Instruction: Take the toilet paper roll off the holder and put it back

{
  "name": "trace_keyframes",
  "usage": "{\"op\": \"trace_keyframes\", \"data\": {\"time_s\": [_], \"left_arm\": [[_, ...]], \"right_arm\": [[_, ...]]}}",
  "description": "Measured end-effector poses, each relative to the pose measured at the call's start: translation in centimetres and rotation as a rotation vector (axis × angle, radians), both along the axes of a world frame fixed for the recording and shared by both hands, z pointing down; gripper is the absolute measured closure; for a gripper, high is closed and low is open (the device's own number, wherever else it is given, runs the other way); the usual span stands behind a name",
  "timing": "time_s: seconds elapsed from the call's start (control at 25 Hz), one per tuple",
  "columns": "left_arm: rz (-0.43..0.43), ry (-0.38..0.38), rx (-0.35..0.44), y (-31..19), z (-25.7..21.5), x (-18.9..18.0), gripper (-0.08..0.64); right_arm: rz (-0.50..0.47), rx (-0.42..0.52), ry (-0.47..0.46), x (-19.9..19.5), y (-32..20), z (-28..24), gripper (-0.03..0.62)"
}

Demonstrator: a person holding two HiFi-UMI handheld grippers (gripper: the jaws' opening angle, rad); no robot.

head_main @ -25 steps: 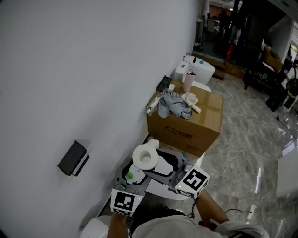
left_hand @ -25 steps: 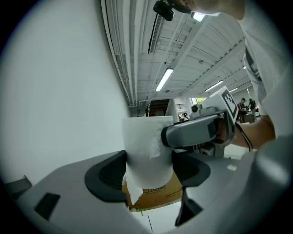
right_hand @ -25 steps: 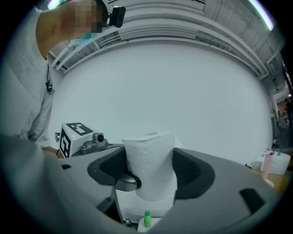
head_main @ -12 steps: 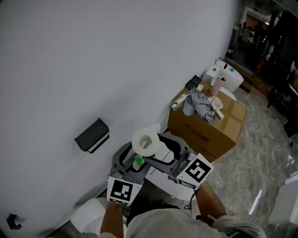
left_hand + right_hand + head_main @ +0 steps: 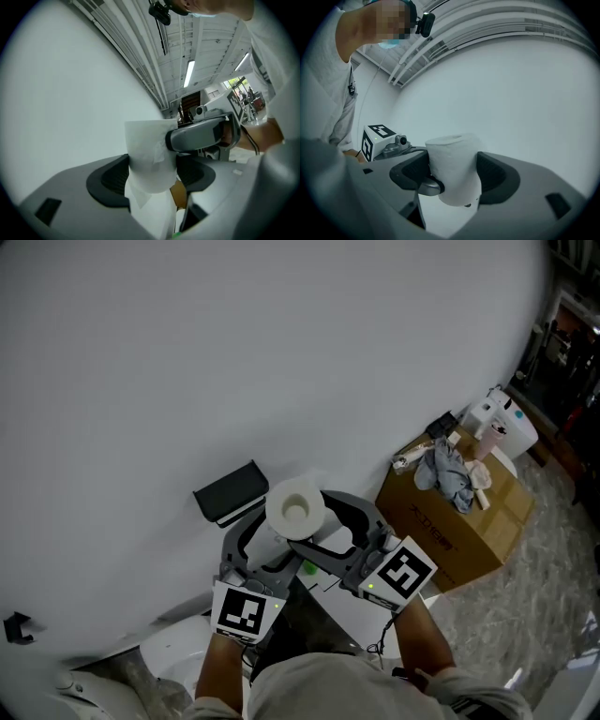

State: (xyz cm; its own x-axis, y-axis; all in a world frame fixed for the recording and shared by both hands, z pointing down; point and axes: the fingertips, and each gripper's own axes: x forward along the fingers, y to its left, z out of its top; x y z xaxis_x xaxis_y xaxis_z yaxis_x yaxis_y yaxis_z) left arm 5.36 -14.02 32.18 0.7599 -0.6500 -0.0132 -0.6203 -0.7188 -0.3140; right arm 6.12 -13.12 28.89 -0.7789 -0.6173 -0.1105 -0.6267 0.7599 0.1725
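white wall [image 5: 141, 352] with black holder [image 5: 228, 491] | left gripper [image 5: 152, 174], right gripper [image 5: 454, 176] raised beside holder | both clamped on toilet paper roll [image 5: 295, 509]

Loose tail of toilet paper roll [image 5: 150, 154] off-frame below

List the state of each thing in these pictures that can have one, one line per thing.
toilet paper roll: off the holder, gripped between both claws, loose sheet hanging.
holder: on the wall, empty.
left claw: shut on the toilet paper roll.
right claw: shut on the toilet paper roll.
cardboard box: closed, crumpled cloth on top.
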Motion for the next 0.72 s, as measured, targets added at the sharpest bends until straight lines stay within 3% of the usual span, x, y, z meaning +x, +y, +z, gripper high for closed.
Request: {"op": "trace_keyframes", "data": {"time_s": [0.36, 0.72], "left_arm": [[-0.152, 0.018, 0.025, -3.2, -1.2, -6.2, 0.241], [-0.245, 0.038, 0.048, -5.9, -3.0, -10.7, 0.241]], "right_arm": [[-0.151, 0.020, 0.016, -6.1, -3.2, -1.1, 0.270], [-0.245, 0.047, 0.032, -10.6, -5.9, -2.8, 0.270]]}}
